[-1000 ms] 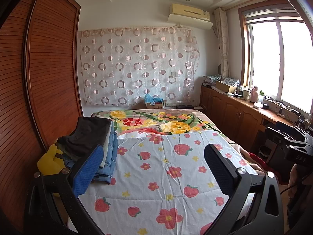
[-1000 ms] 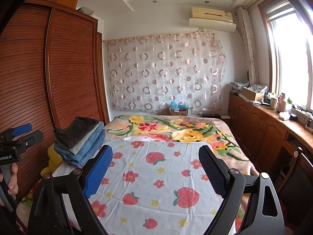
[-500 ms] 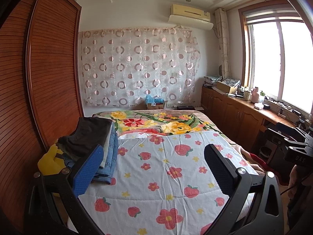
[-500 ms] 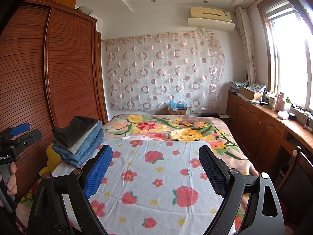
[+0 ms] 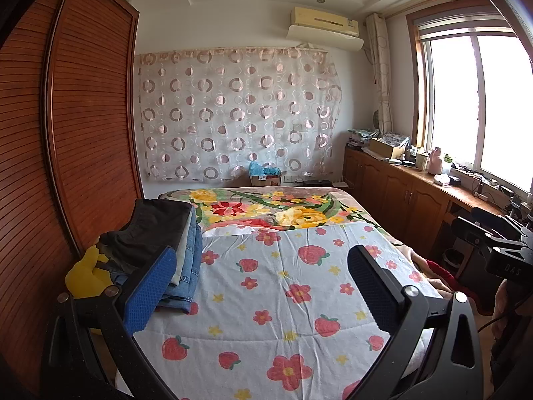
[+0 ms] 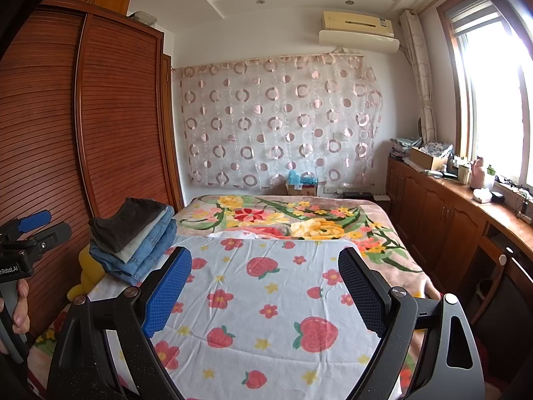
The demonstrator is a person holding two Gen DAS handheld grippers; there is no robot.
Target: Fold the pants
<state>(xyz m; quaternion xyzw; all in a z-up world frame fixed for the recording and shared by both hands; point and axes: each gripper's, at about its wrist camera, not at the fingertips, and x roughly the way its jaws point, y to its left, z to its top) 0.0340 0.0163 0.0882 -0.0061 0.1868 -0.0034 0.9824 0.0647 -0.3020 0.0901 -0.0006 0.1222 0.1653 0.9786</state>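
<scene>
A bed (image 5: 283,300) fills the middle of the room, spread with a white quilt printed with strawberries and flowers; a bright floral blanket (image 6: 283,216) covers its far end. A tall slatted wooden wardrobe (image 5: 83,133) stands along the bed's left side, and a circle-patterned curtain (image 6: 283,116) hangs on the far wall. The pants (image 6: 133,243) lie folded in a stack at the bed's left edge, a dark pair on top of pale and blue denim ones, with a yellow plush toy (image 5: 86,273) just beside them. The left claw (image 5: 263,286) is spread wide with nothing between its pads, hovering over the quilt. The right claw (image 6: 266,293) is likewise wide and empty.
</scene>
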